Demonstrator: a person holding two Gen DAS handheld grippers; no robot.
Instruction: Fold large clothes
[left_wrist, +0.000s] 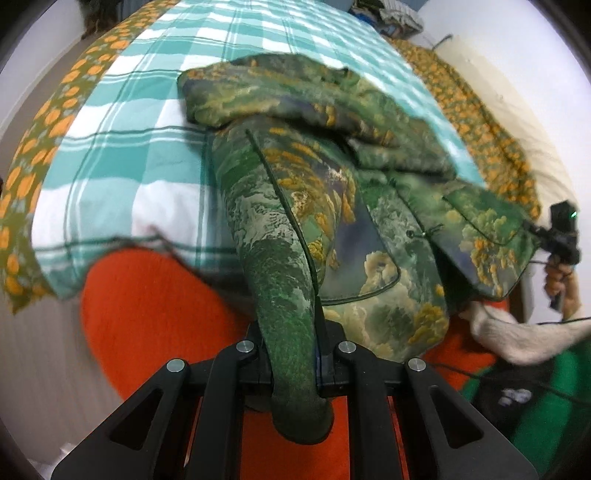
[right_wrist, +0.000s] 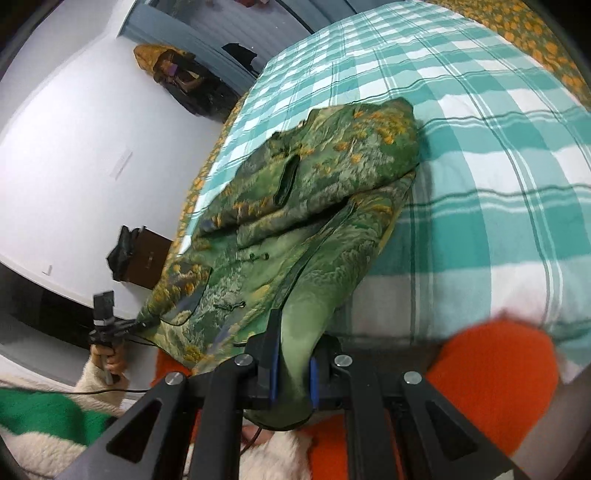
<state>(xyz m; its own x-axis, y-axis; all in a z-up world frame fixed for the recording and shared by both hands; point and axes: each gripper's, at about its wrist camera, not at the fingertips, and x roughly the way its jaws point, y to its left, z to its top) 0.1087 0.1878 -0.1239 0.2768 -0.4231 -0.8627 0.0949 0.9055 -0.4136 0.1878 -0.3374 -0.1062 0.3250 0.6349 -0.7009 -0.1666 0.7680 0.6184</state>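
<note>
Both grippers — left gripper (left_wrist: 291, 369), right gripper (right_wrist: 293, 373) — clench the green jacket's (left_wrist: 314, 177) near hem corners; it looks soft, thick, droopy — best held at edges.

Setting: a home bedroom. A bed (right_wrist: 480, 155) is filling most of both views, wearing a teal-and-white checked duvet (left_wrist: 122, 155) over an olive sheet with orange dots (left_wrist: 55, 118) that is showing along the edges. Plain white walls (right_wrist: 66, 155) are closing in the room at the left of the right wrist view. Clothes are hanging in a dark bundle (right_wrist: 181, 81) at the upper left there; a small brown cabinet (right_wrist: 147, 258) is standing by the wall at mid left. More heaped fabric (left_wrist: 391, 18) is lying at the top right of the left wrist view.
</note>
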